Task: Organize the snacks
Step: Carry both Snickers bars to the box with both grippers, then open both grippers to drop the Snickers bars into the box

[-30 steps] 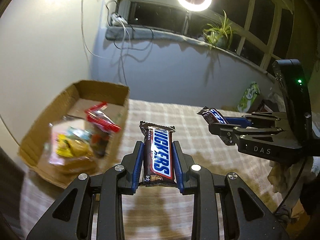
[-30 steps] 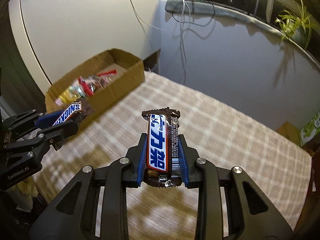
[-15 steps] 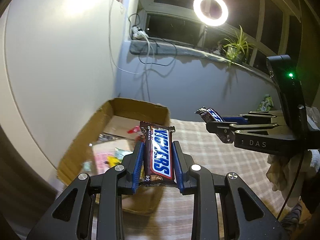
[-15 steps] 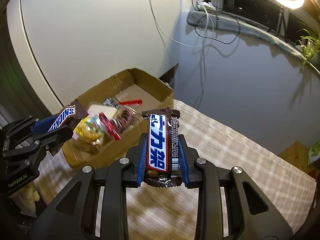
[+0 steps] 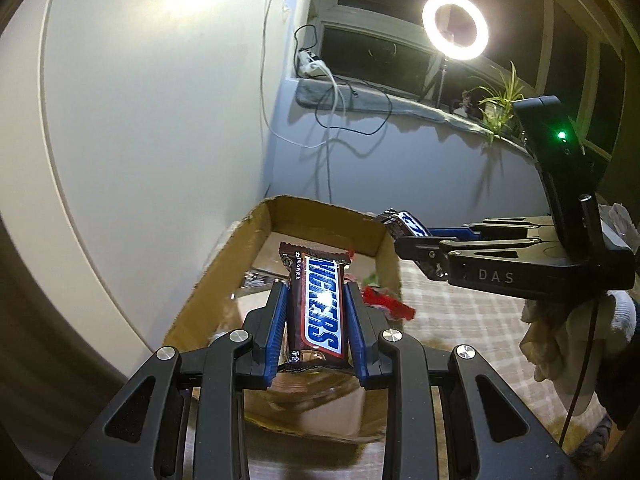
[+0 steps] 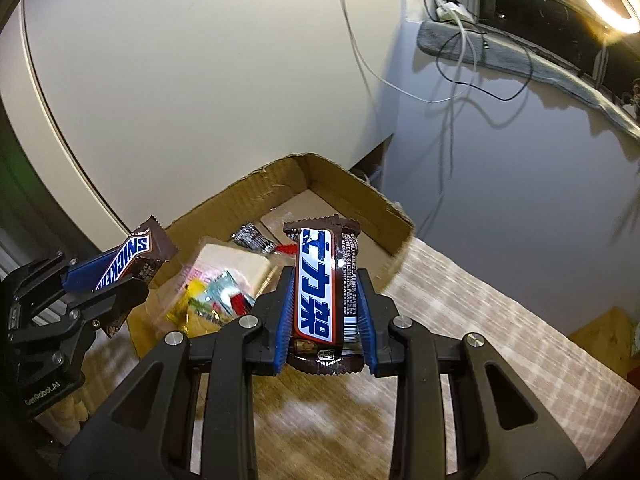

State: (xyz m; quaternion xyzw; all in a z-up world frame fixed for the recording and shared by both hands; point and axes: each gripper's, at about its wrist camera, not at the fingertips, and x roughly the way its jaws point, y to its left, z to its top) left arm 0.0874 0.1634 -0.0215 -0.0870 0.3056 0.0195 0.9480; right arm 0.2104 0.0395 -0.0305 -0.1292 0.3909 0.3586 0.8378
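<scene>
My left gripper (image 5: 316, 300) is shut on a Snickers bar (image 5: 320, 312) and holds it in the air over the near end of an open cardboard box (image 5: 328, 216). My right gripper (image 6: 326, 292) is shut on a second Snickers bar (image 6: 320, 284) just in front of the box's (image 6: 360, 196) near right wall. Each gripper shows in the other's view: the right one (image 5: 404, 228) beside the box's far right corner, the left one (image 6: 116, 268) over the box's left side. Several snack packets (image 6: 224, 276) lie in the box.
The box sits at the left end of a checked tablecloth (image 6: 480, 312), close to a pale wall. A red wrapper (image 5: 384, 300) sticks up at the box's right wall. A windowsill with cables, a ring light (image 5: 456, 26) and a plant stand behind.
Both grippers have carried their bars left toward the box. The left one has gone from the open tablecloth to above the box; the right one has closed in on its near wall.
</scene>
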